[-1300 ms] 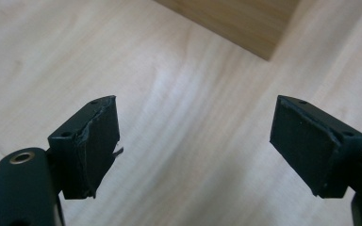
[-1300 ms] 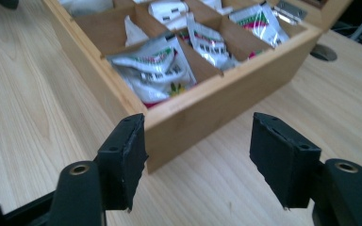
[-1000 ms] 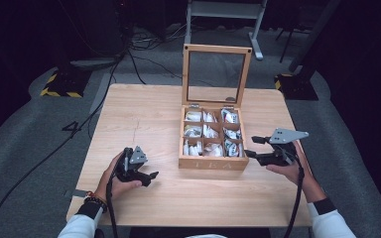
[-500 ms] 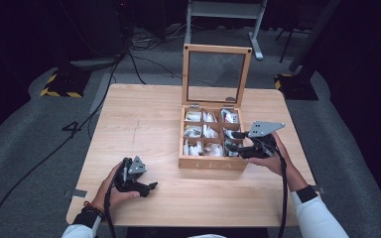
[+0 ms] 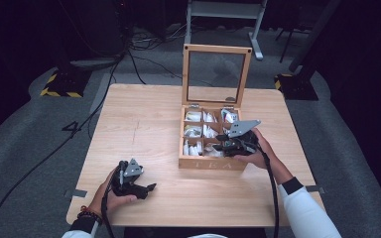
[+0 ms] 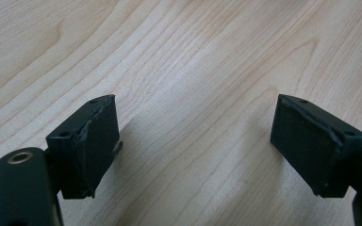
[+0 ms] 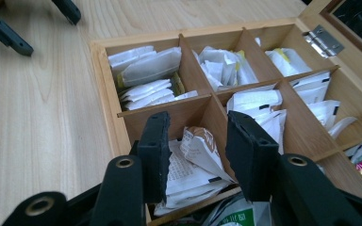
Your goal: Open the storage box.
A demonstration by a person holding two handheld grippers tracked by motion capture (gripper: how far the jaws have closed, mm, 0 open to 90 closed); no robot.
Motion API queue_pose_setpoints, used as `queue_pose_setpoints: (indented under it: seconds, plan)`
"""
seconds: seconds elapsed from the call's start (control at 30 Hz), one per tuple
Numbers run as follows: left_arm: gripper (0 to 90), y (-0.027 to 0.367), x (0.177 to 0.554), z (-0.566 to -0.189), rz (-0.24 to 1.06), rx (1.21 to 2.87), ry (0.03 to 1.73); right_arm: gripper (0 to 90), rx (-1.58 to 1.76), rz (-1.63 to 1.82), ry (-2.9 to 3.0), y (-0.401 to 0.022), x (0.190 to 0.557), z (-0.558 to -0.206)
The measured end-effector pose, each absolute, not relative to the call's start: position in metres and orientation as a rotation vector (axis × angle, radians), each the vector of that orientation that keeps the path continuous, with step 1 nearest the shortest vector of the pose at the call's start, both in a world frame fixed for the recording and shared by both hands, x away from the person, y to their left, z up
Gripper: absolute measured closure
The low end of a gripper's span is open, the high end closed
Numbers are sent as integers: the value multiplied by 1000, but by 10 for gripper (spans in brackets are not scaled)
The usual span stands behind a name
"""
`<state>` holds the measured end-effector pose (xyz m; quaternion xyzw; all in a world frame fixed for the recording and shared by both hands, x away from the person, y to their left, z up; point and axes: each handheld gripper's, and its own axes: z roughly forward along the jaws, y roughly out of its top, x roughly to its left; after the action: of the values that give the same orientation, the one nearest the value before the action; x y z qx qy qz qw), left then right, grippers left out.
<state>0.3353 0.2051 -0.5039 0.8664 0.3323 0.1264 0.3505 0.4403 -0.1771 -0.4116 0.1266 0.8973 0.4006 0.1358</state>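
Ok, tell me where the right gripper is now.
In the high view the right gripper hangs over the near right compartments of the open wooden tea box, its jaws, just closing, around a crumpled tea bag.

Evenly lit from above across the wooden table (image 5: pixel 144 124); dark, murky beyond its edges. Soft shadows under black jaws. Slight blur close up, no glare.

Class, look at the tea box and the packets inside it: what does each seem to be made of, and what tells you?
The tea box: pale wood, probably bamboo, matt, with visible grain and thin dividers. The packets: white paper, by their creases and folded edges; possibly coated.
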Motion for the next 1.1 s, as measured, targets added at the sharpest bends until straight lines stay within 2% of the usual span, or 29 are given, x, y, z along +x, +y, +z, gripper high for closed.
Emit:
queue_pose_setpoints:
  seconds: [0.1, 0.3, 0.4, 0.63, 1.1]
  plan:
    - [164, 205, 335, -504, 328, 2245, 861, 601, 372, 1114, 2610, -171, 445, -416]
    - [164, 205, 335, -504, 327, 2244, 861, 670, 389, 1030, 2646, -162, 452, -427]
    - [164, 205, 335, -504, 330, 2244, 861, 770, 402, 1009, 2653, -162, 453, -431]
    - [164, 205, 335, -504, 329, 2244, 861, 874, 407, 1014, 2627, -164, 452, -431]
    - [163, 205, 335, -504, 328, 2245, 859, 900, 430, 1150, 2559, -176, 447, -419]
